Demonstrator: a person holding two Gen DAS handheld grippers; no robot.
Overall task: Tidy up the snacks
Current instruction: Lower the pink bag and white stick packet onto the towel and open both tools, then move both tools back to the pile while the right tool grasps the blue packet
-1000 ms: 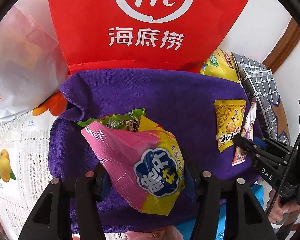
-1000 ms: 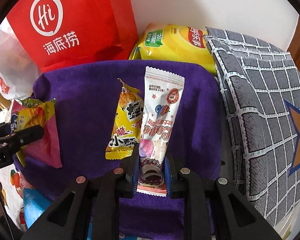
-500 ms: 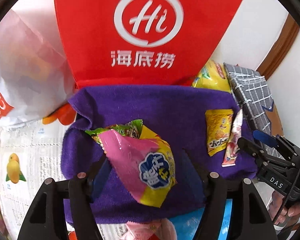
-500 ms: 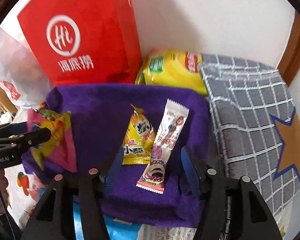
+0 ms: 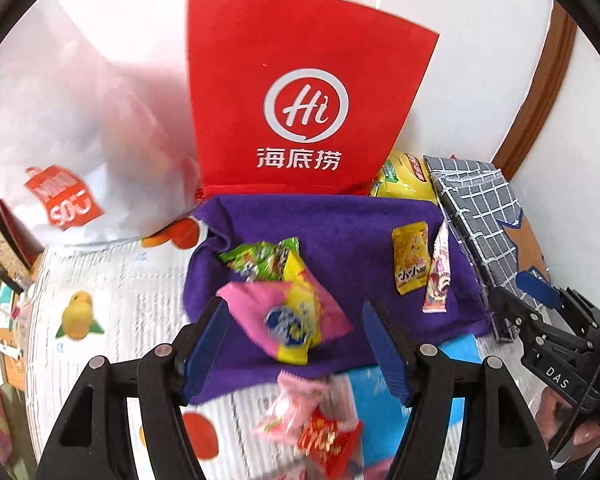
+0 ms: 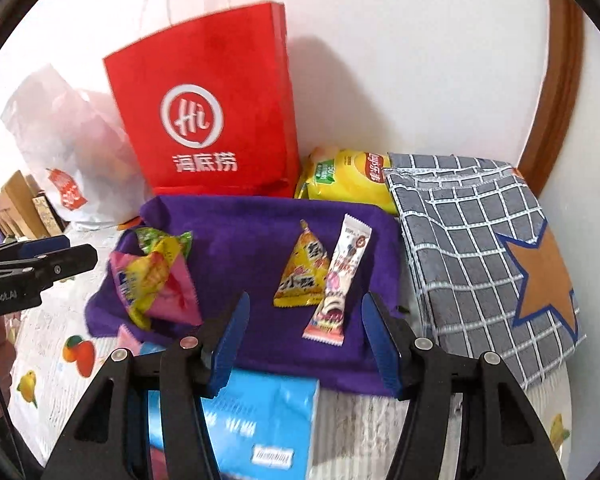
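Four snacks lie on the purple cloth (image 6: 260, 240). Left gripper (image 5: 296, 344) and right gripper (image 6: 304, 340) fingers apart, empty. Pink-yellow packet (image 5: 288, 316) between left fingers; wafer stick (image 6: 338, 280) between right. Risk: packets overlap, so one pinch may drag the neighbour.

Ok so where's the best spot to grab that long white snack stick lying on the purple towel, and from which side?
Probably the white snack stick is best taken across its narrow width near the lower sealed end. It lies flat, its lower end pointing at the open right gripper. Come from above on that near side; the yellow triangular packet crowds its upper left edge, so a low grip should avoid it.
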